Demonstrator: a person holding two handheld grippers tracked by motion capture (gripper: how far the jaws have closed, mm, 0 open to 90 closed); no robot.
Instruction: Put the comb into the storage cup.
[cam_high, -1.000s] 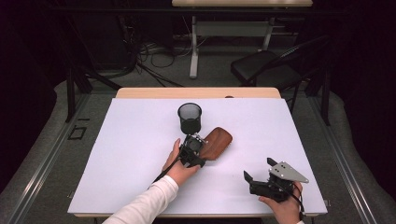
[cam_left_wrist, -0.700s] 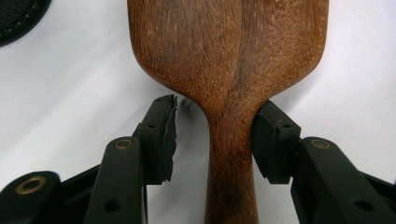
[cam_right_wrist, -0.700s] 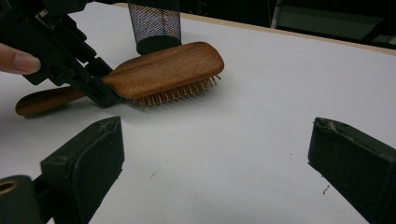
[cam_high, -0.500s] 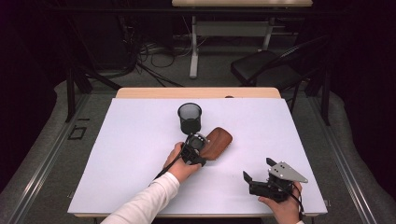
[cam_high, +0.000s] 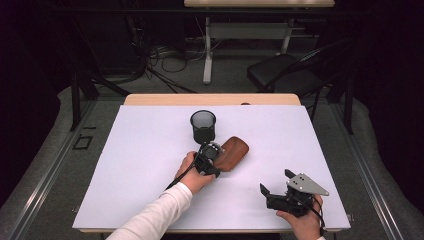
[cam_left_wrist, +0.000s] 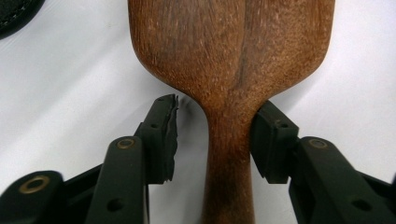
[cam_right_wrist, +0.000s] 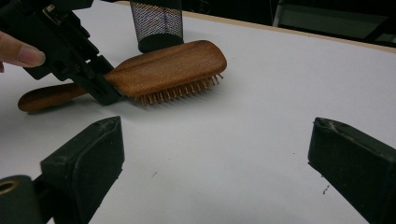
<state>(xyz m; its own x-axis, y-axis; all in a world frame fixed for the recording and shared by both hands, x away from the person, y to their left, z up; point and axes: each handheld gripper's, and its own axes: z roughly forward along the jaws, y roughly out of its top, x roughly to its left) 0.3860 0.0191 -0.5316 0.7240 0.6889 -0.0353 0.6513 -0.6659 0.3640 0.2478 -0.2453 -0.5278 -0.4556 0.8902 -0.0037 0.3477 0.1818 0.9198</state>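
Note:
A wooden hairbrush (cam_high: 236, 152) lies bristles down on the white table, just in front of a black mesh cup (cam_high: 203, 126). My left gripper (cam_high: 214, 151) straddles the brush's neck. In the left gripper view the handle (cam_left_wrist: 229, 154) runs between the jaws of the left gripper (cam_left_wrist: 217, 105); one pad (cam_left_wrist: 268, 140) touches the wood and the other (cam_left_wrist: 163, 130) stands a small gap off. These jaws have just been closing around the handle. My right gripper (cam_high: 275, 182) rests open near the table's front right, with nothing between its jaws; the right gripper view (cam_right_wrist: 217, 126) faces the brush (cam_right_wrist: 168, 65).
The white table top (cam_high: 125, 175) has a wooden strip along its far edge. Behind the table stand a black chair (cam_high: 285, 75) and a desk frame over loose cables on the floor. The mesh cup (cam_right_wrist: 155, 23) stands close behind the brush head.

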